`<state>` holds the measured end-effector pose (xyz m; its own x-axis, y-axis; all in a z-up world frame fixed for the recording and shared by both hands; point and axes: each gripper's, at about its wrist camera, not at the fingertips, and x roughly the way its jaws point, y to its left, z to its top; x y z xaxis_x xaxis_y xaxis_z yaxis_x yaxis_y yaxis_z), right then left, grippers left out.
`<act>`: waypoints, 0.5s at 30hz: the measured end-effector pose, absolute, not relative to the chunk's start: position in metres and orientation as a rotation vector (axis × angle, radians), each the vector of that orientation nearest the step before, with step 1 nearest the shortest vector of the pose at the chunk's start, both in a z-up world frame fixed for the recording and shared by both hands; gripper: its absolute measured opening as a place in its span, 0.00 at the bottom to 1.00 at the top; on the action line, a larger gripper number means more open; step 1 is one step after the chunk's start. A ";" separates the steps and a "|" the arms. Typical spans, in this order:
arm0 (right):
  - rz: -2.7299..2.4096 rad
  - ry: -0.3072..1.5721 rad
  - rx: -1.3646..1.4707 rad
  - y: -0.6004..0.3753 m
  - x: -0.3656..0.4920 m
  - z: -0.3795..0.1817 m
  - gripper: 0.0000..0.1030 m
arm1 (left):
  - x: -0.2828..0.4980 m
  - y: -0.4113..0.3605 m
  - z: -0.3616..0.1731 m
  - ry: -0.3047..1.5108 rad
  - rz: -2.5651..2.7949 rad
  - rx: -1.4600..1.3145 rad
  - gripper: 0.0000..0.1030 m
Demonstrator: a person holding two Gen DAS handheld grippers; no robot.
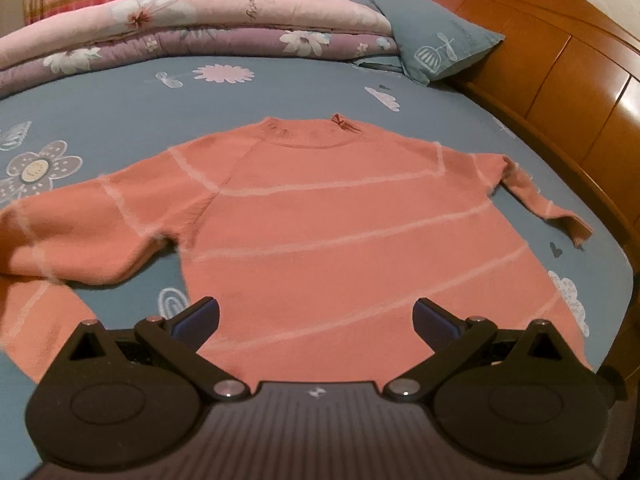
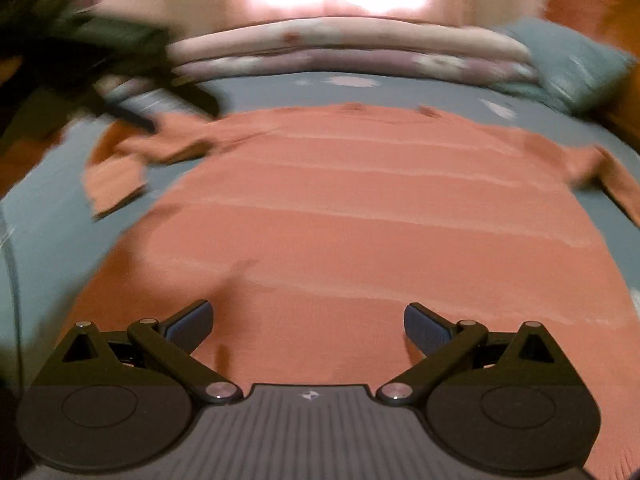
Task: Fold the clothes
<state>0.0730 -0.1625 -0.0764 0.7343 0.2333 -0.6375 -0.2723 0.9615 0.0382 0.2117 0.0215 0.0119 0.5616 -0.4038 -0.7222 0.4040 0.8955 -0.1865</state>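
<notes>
- Salmon-pink knit with pale stripes: the sweater [image 1: 340, 216] lies spread flat on the blue floral bedsheet [image 1: 280, 92], collar toward 12 o'clock, hem toward 6 o'clock.
- Left gripper [image 1: 316, 316]: jaws spread wide, holding nothing, poised above the hem.
- Right gripper [image 2: 308, 318]: jaws likewise wide apart and empty, over the lower body of the garment; this view is motion-blurred.
- Sleeves: one sleeve [image 1: 80, 224] runs out toward 9 o'clock and doubles back; the other sleeve [image 1: 540, 196] trails toward 3 o'clock. Neither is folded in.
- Judgement: folding has not begun; this is the approach stage.
- Next move likely calls for a pinch on a sleeve or a hem corner, then carrying it across the body.
- Folded quilts [image 1: 200, 28] at 12 o'clock, well apart from the work.
</notes>
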 end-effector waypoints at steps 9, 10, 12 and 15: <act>0.448 0.658 -0.290 -0.090 0.053 -0.092 1.00 | 0.212 0.038 0.017 0.840 -0.455 -0.044 0.99; 0.445 0.666 -0.284 -0.090 0.053 -0.092 1.00 | 0.210 0.038 0.018 0.834 -0.463 -0.045 0.99; 0.430 0.680 -0.257 -0.094 0.053 -0.087 1.00 | 0.208 0.038 0.021 0.824 -0.477 -0.049 0.99; 0.393 0.663 -0.231 -0.106 0.049 -0.076 1.00 | 0.206 0.035 0.022 0.819 -0.487 -0.051 0.99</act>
